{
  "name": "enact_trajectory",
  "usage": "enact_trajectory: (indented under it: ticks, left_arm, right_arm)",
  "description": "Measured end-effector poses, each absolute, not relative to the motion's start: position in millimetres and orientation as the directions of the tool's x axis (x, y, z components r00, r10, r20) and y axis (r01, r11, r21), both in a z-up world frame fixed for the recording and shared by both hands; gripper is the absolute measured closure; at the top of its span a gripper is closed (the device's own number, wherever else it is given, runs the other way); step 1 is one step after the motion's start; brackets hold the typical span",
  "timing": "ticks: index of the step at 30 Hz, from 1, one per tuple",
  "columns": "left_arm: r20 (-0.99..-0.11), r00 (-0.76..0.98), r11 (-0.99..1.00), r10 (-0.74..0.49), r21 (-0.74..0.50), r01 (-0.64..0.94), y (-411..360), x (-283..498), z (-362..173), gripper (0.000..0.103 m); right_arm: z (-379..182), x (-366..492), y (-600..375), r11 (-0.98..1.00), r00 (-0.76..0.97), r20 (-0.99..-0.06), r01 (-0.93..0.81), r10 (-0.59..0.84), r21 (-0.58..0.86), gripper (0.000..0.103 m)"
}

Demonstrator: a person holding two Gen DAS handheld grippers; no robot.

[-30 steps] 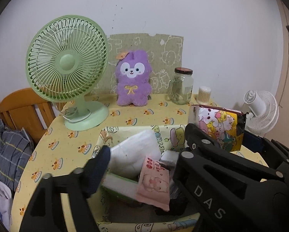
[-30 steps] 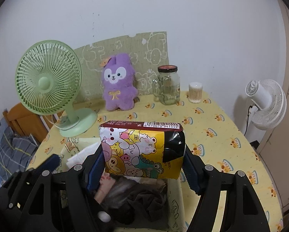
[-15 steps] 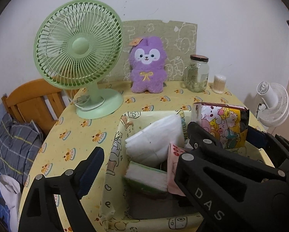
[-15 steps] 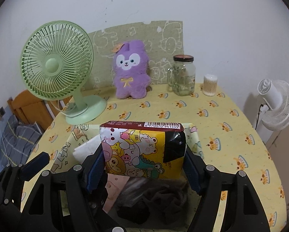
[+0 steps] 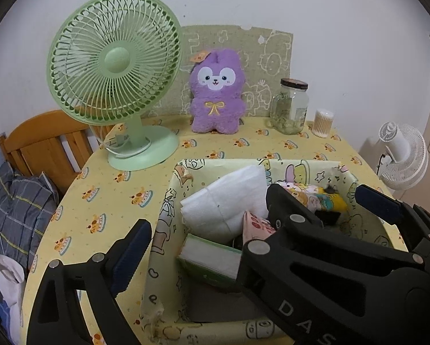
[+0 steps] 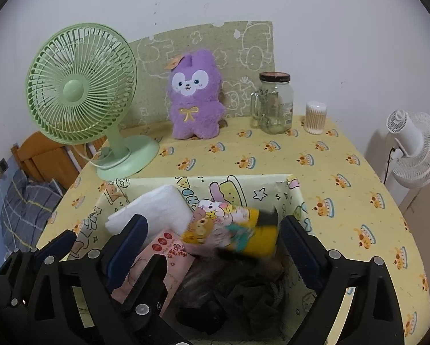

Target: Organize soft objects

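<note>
A cartoon-printed box (image 6: 243,178) sits on the yellow tablecloth, below both grippers. My right gripper (image 6: 212,244) is opening, and a colourful cartoon pack (image 6: 232,230) is blurred as it drops between its pads, touching neither. In the left wrist view that pack (image 5: 315,201) lies low at the right of the box (image 5: 229,162). My left gripper (image 5: 207,230) is opening too, with nothing gripped, over a white tissue pack (image 5: 226,201), a green-wrapped pack (image 5: 206,261) and a pink packet (image 5: 255,224). Dark cloth (image 6: 238,296) fills the box's near end. A purple plush (image 6: 195,95) stands at the back.
A green desk fan (image 5: 114,66) stands at the back left, with a glass jar (image 5: 291,106) and a tub of cotton swabs (image 5: 322,123) at the back right. A white fan (image 6: 413,149) stands off the table's right edge. A wooden chair (image 5: 42,146) with plaid cloth is on the left.
My right gripper's jaws have spread and let go of the cartoon pack, which has dropped into the box. My left gripper's jaws have also widened away from the white tissue pack.
</note>
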State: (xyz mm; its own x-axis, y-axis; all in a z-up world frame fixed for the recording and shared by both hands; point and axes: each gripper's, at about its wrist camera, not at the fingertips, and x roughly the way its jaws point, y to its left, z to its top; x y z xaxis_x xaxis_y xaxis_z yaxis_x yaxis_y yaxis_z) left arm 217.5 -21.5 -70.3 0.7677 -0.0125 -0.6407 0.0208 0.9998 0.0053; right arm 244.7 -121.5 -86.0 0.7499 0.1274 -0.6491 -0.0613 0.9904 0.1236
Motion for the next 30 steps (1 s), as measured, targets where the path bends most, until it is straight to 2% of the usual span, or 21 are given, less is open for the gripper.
enact_trajectory:
  ticks: [7, 30]
  left_arm:
    - [-0.613, 0.790, 1.000, -0.013, 0.008, 0.023, -24.7, 201.6, -57.9, 0.002]
    - [-0.530, 0.845, 0.997, -0.069, -0.002, 0.080, -37.5, 115.1, -11.1, 0.000]
  right_arm:
    - [-71.1, 225.1, -128.0, 0.991, 0.778, -0.617, -0.051, 0.115, 0.121, 0.006]
    - [-14.5, 130.9, -143.1, 0.992, 0.846, -0.525, -0.038, 0.095, 0.118, 0.005]
